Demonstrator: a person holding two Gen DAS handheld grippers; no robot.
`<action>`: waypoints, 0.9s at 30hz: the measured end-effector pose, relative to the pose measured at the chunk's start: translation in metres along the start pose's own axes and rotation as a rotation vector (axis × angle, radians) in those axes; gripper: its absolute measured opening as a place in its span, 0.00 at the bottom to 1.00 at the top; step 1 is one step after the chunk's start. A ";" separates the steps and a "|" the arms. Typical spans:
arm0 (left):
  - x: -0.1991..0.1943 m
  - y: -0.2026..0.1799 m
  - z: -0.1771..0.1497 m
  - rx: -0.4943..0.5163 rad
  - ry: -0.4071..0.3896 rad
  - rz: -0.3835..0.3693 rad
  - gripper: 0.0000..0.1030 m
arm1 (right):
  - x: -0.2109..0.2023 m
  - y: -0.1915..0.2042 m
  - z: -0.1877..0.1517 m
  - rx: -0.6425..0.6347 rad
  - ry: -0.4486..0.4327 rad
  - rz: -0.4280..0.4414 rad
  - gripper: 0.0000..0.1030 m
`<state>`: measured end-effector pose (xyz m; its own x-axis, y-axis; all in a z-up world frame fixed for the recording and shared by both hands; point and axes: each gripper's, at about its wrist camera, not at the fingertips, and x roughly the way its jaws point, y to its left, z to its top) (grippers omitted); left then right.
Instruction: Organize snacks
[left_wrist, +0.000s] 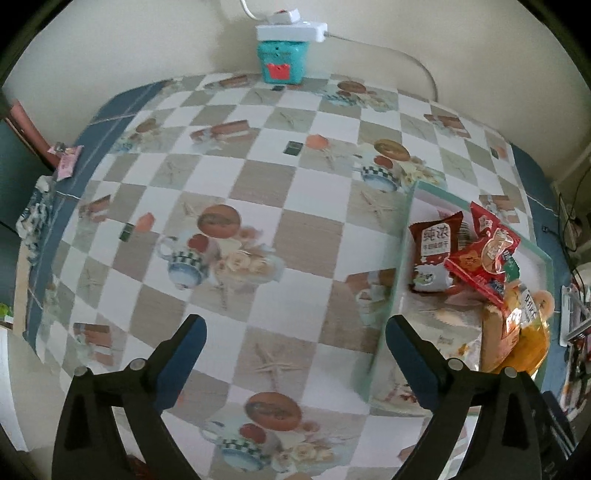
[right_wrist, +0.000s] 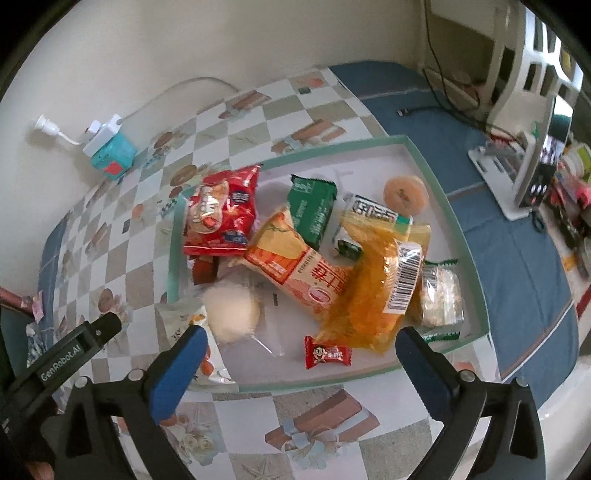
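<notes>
Two grippers: left gripper (left_wrist: 295, 354) and right gripper (right_wrist: 301, 363), fingers spread wide, nothing between them.
Left position: above bare bench (left_wrist: 258, 155), beside the tray's wall.
Right position: over the tray (right_wrist: 436, 184), near the small red candy (right_wrist: 327, 352).
Snacks: piled inside the tray; red bag (right_wrist: 221, 218), orange packet (right_wrist: 369, 295), green packet (right_wrist: 312, 208).
Next step (judged): the pile looks gathered; lift clear without snagging wrappers.
</notes>
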<state>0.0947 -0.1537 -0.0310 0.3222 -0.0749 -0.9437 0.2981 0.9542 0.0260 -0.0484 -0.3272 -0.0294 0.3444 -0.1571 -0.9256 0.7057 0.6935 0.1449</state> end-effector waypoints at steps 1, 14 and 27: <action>-0.003 0.002 -0.002 0.004 -0.009 0.010 0.95 | -0.002 0.003 -0.002 -0.009 -0.008 -0.006 1.00; -0.035 0.033 -0.059 0.062 -0.085 0.089 0.95 | -0.029 0.022 -0.058 -0.122 -0.076 -0.081 1.00; -0.035 0.044 -0.079 0.069 -0.063 0.097 0.95 | -0.038 0.023 -0.087 -0.148 -0.105 -0.109 1.00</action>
<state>0.0254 -0.0860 -0.0233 0.4078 -0.0031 -0.9131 0.3232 0.9357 0.1412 -0.0988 -0.2442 -0.0215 0.3393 -0.3038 -0.8903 0.6460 0.7632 -0.0142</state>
